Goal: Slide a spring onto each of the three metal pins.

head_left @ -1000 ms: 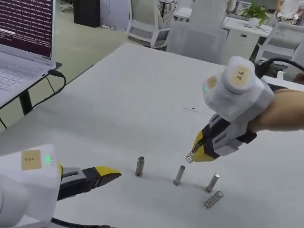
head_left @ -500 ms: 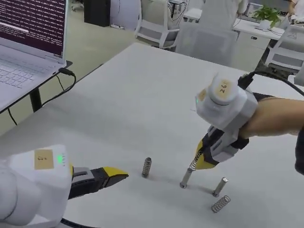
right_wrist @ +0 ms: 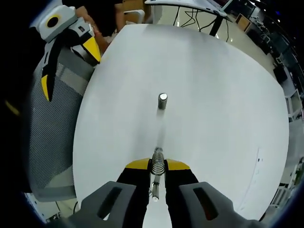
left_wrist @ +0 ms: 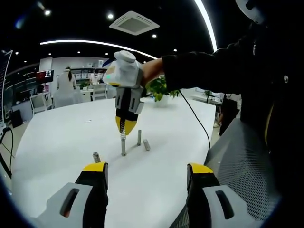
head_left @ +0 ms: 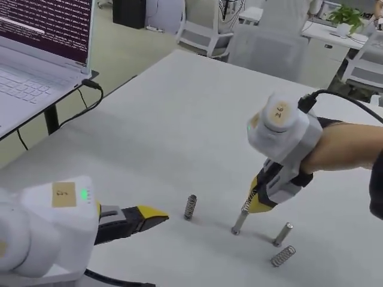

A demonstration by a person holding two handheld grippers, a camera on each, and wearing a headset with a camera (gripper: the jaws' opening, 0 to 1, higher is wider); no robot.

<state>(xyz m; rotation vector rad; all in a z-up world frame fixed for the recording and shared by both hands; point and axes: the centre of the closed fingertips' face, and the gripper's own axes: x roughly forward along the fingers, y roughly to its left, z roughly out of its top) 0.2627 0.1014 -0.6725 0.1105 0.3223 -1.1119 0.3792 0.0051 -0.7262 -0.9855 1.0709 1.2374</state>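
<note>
Over the middle of three short silver metal pins, the right hand-held gripper (head_left: pixel 258 206) pinches a small coiled steel spring (head_left: pixel 247 202).
Its yellow-tipped jaws are clenched on the spring's upper coils, and the spring's lower end meets the tip of the middle pin (head_left: pixel 239 223). Three pins stand in a row on the white surface (head_left: pixel 179 119): the left pin (head_left: pixel 190 207) already wears a spring, and the right pin (head_left: pixel 282 234) is bare. There are three springs in all: one held, one on the left pin, and a loose spring (head_left: pixel 282 256) lying just beside the right pin. The left hand-held gripper (head_left: pixel 157 216) hovers left of the row, jaws apart and empty. Broad bare surface lies behind the pins, and beyond its left edge sits an open silver laptop (head_left: pixel 36 60).
</note>
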